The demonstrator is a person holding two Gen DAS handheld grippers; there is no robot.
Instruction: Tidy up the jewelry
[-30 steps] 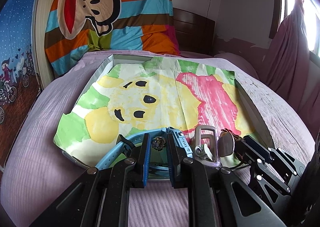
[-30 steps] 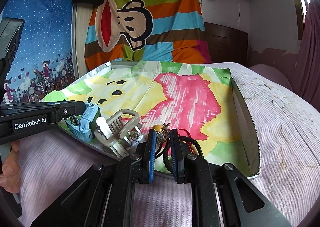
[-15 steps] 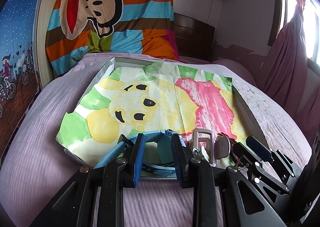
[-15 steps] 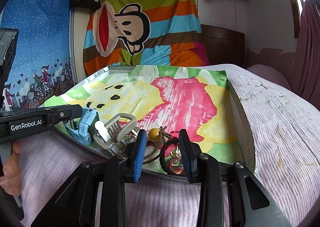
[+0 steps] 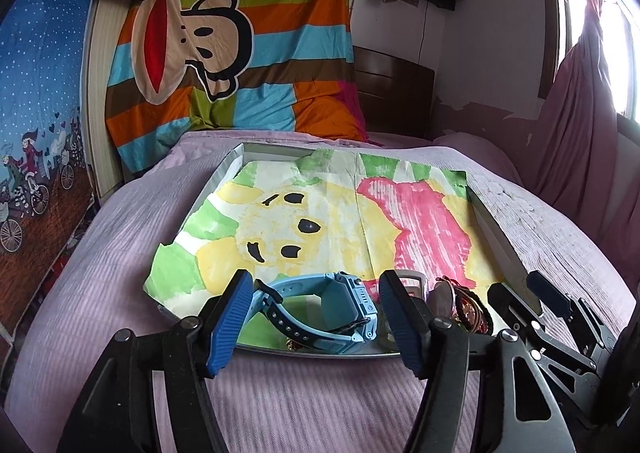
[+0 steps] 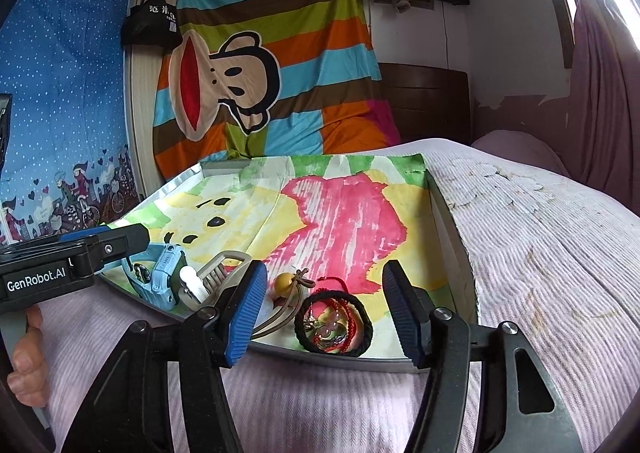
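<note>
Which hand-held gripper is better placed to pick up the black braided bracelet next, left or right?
Right, probably. The right hand-held gripper is open, and the black braided bracelet lies between its fingertips. The left hand-held gripper is open around the light blue plastic watch instead.

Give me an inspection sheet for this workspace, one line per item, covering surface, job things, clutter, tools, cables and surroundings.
Surface: shallow tray lined with a painted paper, on a pink bedspread.
Job's things: blue watch, black braided bracelet with red cord, yellow bead on brown cord, beige buckle piece, all at the tray's near edge.
Clutter: nothing seen.
Tools: left tool open around the watch, not gripping; right tool open over the bracelet.
Cables: nothing seen.
Surroundings: striped monkey blanket, curtain, dark headboard.
</note>
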